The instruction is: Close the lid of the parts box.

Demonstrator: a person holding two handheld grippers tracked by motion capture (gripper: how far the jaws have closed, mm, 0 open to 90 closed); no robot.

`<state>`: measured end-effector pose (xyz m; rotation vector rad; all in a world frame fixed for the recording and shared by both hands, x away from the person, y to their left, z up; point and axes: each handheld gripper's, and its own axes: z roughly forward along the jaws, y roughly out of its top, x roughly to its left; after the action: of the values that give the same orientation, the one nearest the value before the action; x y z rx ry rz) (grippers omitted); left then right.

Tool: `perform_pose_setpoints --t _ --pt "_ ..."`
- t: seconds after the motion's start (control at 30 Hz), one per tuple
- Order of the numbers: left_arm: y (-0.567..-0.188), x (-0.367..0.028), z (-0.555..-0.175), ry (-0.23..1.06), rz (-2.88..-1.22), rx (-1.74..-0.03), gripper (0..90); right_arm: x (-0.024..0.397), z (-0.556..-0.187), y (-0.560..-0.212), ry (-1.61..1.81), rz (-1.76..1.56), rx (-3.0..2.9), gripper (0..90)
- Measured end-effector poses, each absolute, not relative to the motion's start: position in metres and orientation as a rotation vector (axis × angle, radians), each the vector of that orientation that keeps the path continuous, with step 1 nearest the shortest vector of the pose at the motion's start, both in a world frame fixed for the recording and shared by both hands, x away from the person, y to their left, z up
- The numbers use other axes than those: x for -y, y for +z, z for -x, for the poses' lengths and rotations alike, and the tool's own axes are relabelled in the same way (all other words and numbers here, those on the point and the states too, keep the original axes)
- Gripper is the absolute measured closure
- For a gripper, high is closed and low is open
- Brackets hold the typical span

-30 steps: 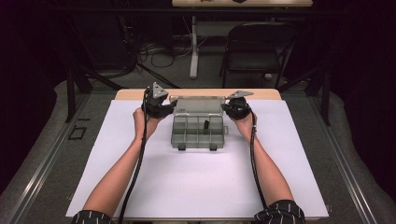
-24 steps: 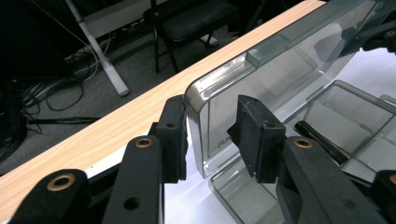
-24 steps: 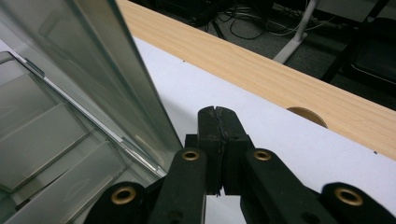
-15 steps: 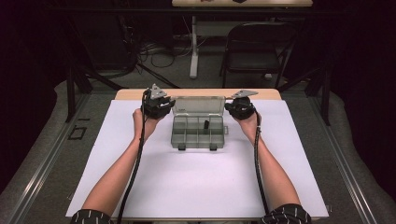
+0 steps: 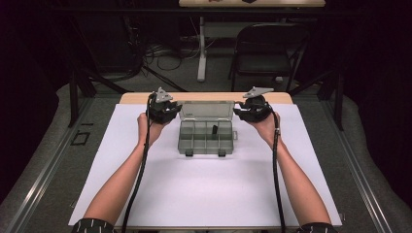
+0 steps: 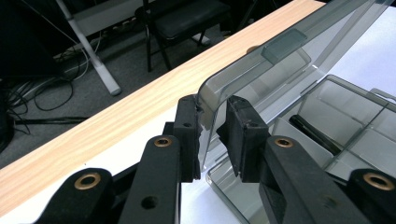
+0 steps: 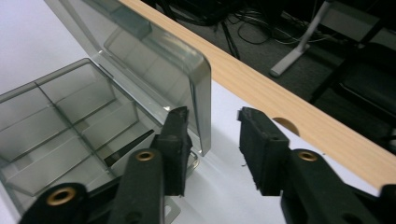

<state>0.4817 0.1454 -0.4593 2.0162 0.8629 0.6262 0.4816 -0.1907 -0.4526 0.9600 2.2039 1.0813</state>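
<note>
Left hand-held gripper [image 6: 212, 135] pinches the box lid [image 6: 280, 60]; right hand-held gripper [image 7: 212, 140], just opening, is off it.

A dark folding chair [image 5: 265, 48] stands beyond the wooden table edge [image 5: 204, 97], near floor cables [image 5: 155, 51].

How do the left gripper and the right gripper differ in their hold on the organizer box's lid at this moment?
The left gripper has the lid's corner edge between its jaws, which have just been closing; the right gripper has just been opening, and the lid edge stands in a wide gap with the far pad clear of it. The left looks like it grips the lid; the right looks released. Both sit at the raised lid's ends above the organizer box.
</note>
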Motion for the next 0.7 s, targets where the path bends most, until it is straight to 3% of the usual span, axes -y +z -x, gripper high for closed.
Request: perform_pose_setpoints --t 0.13,0.43,0.5,0.6,0.7 --pt "-0.460 -0.145 -0.482 0.626 -2.015 -0.867 74.4 0.181 -0.485 -0.447 1.061 -0.939 -2.219 61.8" --pt "-0.459 -0.146 -0.481 0.604 -2.035 -0.862 71.7 0.173 -0.486 -0.446 1.019 -0.905 -2.223 73.0" --pt "-0.457 -0.146 -0.481 0.583 -2.042 -0.864 64.2 0.171 -0.486 -0.446 1.022 -0.902 -2.220 74.1" --pt "-0.451 -0.148 -0.477 0.528 -2.028 -0.877 43.8 0.169 -0.485 -0.445 1.015 -0.889 -2.221 74.2" --pt "-0.442 -0.149 -0.470 0.534 -2.010 -0.856 39.0 0.169 -0.485 -0.446 1.021 -0.886 -2.217 74.3"
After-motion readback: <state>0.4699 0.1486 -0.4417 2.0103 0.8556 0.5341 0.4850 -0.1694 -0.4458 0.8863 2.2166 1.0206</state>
